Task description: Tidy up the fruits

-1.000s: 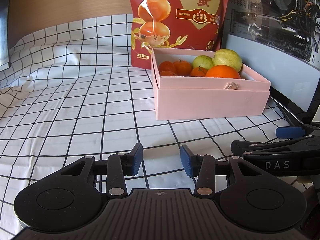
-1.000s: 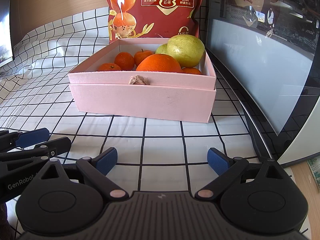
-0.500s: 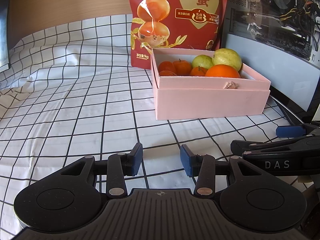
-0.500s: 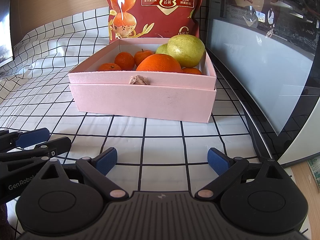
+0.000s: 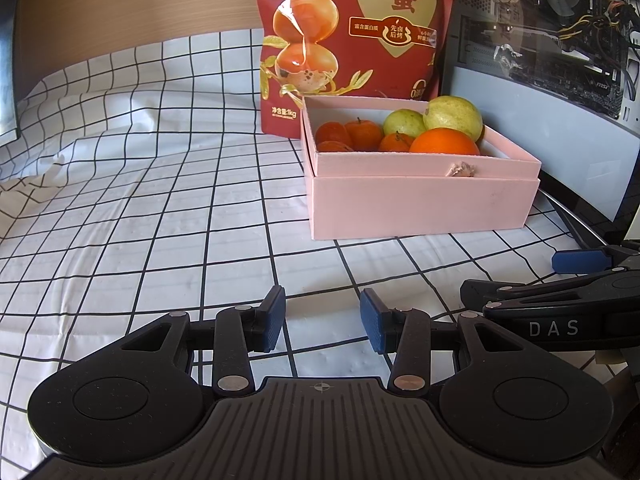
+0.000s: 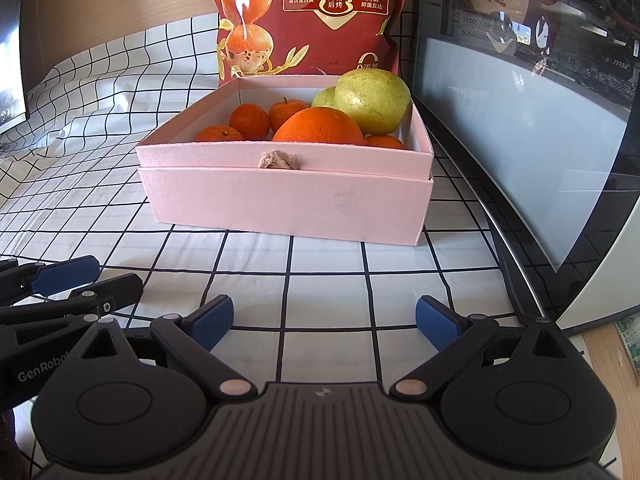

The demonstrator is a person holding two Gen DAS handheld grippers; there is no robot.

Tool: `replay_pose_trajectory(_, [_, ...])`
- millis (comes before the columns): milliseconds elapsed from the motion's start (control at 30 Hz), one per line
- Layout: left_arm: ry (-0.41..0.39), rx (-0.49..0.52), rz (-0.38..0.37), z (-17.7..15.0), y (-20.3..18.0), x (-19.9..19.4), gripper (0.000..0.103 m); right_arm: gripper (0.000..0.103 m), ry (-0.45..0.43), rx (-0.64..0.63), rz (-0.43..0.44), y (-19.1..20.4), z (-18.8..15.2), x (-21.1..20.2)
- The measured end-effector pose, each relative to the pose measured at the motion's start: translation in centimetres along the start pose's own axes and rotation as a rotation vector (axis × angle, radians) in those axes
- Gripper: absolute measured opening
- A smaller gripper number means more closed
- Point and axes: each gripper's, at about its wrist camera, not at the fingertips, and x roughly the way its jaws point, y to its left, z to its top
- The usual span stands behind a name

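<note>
The left gripper (image 5: 322, 318) and right gripper (image 6: 325, 321) both sit open and hold nothing, near the pink box (image 6: 288, 200) of fruit.

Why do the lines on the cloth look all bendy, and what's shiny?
Left wrist view: the fisheye lens curves the black-gridded white tablecloth. Right wrist view: the dark glass panel mirrors the red snack bag, and sunlight glares on the bag's foil.
</note>
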Motion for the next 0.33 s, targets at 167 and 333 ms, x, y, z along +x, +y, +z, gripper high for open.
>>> replay_pose_trajectory(167, [0.000,0.005,-0.006,-0.04,0.02,0.01,0.046,0.098,0.000,0.000,0.000,0.01,0.00,0.01])
replay_pose_trajectory(333, [0.000,0.016,-0.009,0.00,0.10,0.12,0.046,0.099,0.000,0.000,0.000,0.02,0.00,0.00])
